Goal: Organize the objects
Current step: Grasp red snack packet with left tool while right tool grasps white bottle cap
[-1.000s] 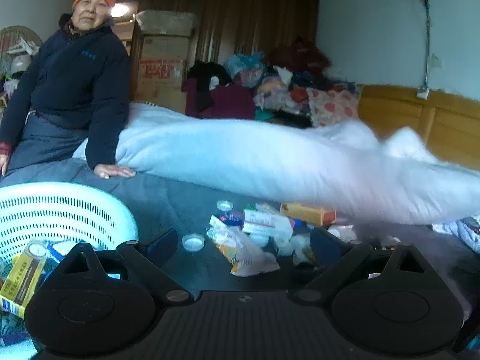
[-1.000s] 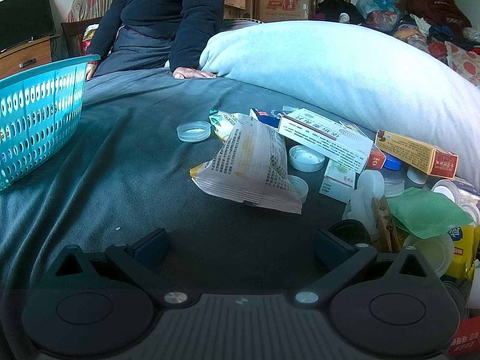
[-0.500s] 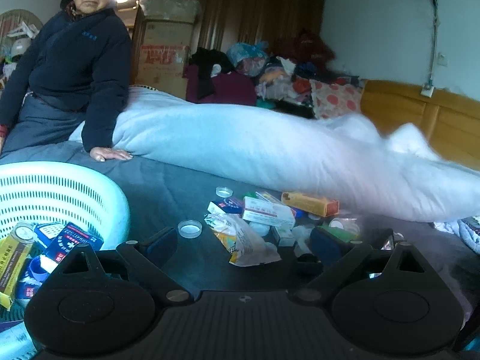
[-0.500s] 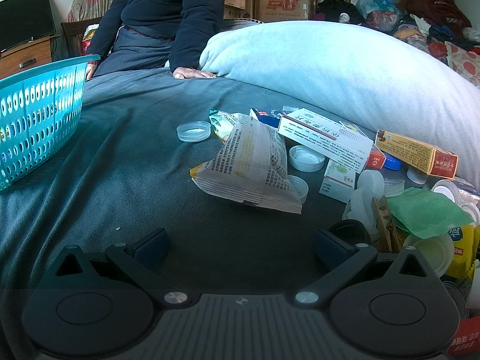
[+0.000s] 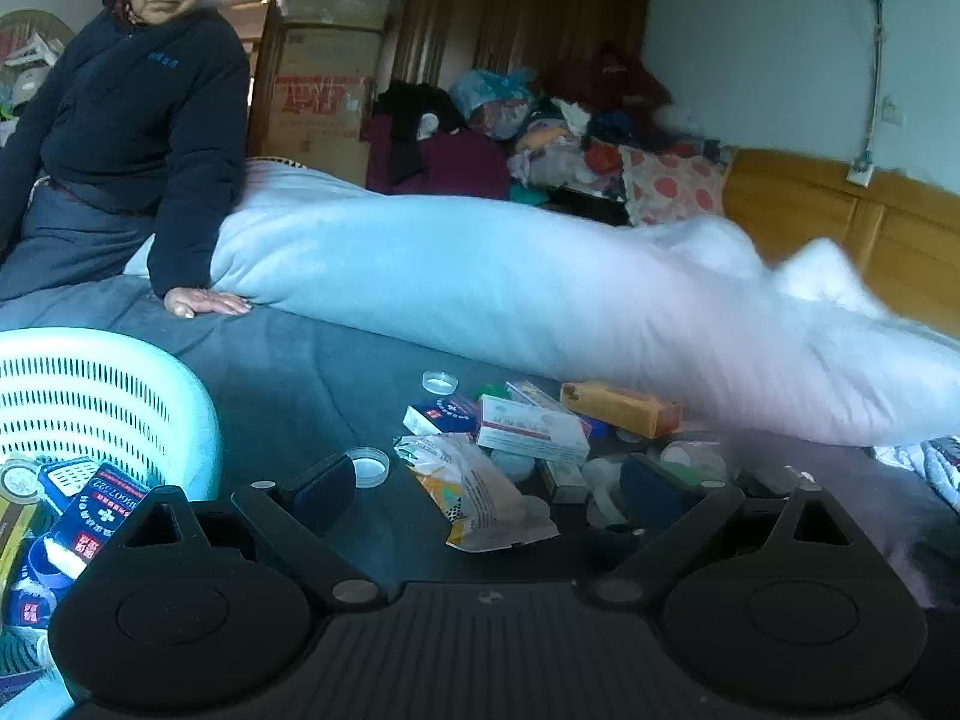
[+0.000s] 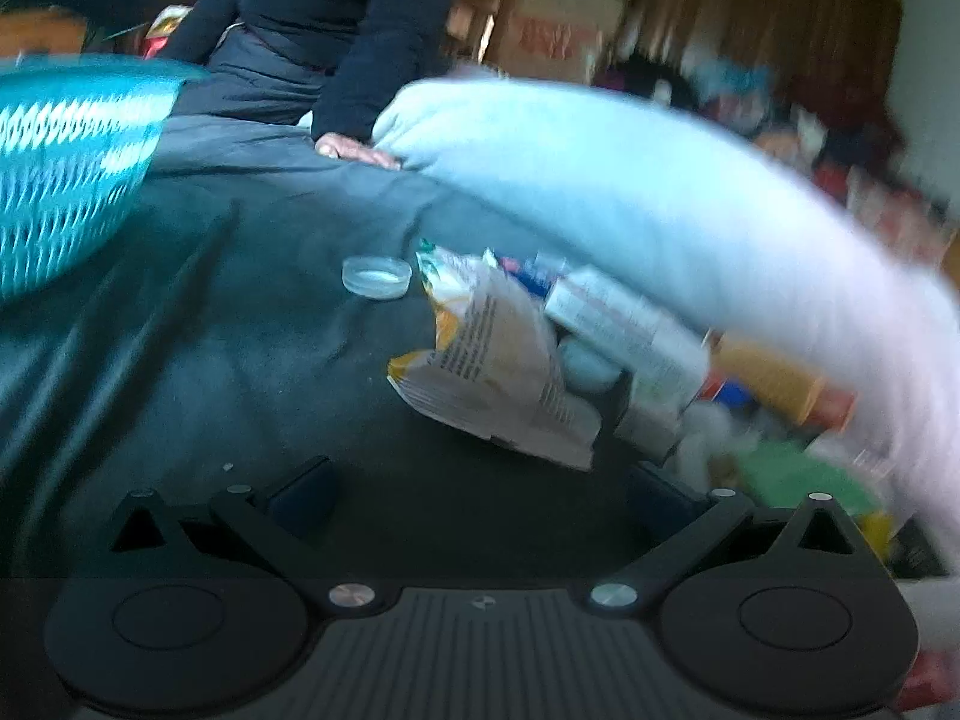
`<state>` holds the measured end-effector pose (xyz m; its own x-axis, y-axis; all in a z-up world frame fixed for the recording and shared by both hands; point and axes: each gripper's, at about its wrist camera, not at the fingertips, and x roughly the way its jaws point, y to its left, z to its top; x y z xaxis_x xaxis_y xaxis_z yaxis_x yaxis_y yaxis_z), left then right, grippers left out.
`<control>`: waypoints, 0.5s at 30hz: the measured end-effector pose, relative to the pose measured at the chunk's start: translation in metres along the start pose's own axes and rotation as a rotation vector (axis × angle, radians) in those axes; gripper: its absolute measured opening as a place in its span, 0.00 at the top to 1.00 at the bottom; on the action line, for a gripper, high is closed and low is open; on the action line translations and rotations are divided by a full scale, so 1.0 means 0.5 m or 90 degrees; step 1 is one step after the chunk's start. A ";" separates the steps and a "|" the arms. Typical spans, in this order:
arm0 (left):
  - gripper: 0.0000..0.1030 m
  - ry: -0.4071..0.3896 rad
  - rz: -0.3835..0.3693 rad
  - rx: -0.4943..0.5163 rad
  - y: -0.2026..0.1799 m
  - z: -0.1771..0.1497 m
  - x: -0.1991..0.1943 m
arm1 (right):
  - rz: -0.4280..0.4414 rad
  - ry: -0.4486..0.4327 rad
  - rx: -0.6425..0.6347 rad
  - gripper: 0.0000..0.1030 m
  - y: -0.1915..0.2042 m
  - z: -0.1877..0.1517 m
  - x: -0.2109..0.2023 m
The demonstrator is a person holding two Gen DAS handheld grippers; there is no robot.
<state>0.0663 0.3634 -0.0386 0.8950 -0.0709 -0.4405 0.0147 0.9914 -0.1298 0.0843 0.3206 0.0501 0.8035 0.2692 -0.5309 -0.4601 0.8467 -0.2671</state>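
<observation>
My left gripper (image 5: 486,495) hangs over the dark bedcover (image 5: 288,384) with its fingers spread wide and nothing between them. Just to its left sits the pale slotted basket (image 5: 120,396), and inside it I see a blue and white box (image 5: 99,513) lying among other packets at the near wall. Ahead of the fingers lies the heap of loose things: a crumpled paper bag (image 5: 480,495) nearest me, a white box (image 5: 534,429) behind it, an orange box (image 5: 621,408) further right against the long white pillow (image 5: 540,294), and a small clear lid (image 5: 367,467) just beside my left finger. A second lid (image 5: 440,383) lies further back.

My right gripper (image 6: 474,495) is also spread apart and empty, low over the cover. That view is blurred, but I make out the same paper bag (image 6: 498,378) straight ahead, the clear lid (image 6: 377,276) to its left, and the basket (image 6: 66,168) well off to the left, looking teal here.

A person in a dark jacket (image 5: 138,114) sits at the far side of the bed, one hand (image 5: 207,302) flat on the cover, touching the end of the pillow.
</observation>
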 end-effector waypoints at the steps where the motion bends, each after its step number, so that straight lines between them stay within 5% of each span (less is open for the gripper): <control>1: 0.07 0.001 0.001 0.001 -0.001 0.000 0.005 | -0.009 -0.002 -0.013 0.00 0.006 0.001 -0.002; 4: 0.07 0.011 -0.001 0.002 -0.010 -0.001 0.021 | -0.001 0.005 -0.013 0.00 0.002 0.006 0.000; 7: 0.07 0.003 -0.007 0.016 -0.023 0.007 0.016 | 0.089 0.056 0.086 0.01 -0.064 0.000 0.008; 9: 0.07 -0.007 -0.008 0.022 -0.026 0.015 0.010 | 0.119 0.077 0.091 0.25 -0.103 0.002 -0.021; 10: 0.07 -0.013 -0.006 0.019 -0.023 0.020 0.008 | 0.128 0.063 0.065 0.26 -0.120 0.003 -0.051; 13: 0.07 -0.024 -0.003 0.009 -0.017 0.029 0.010 | 0.160 -0.006 0.040 0.12 -0.222 0.003 -0.152; 15: 0.07 -0.026 -0.017 0.010 -0.019 0.030 0.016 | 0.144 -0.002 0.000 0.11 -0.297 0.001 -0.173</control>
<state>0.0800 0.3551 -0.0277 0.9113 -0.0936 -0.4009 0.0460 0.9909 -0.1268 0.0834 0.1720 0.1357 0.6810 0.4543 -0.5744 -0.6289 0.7646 -0.1409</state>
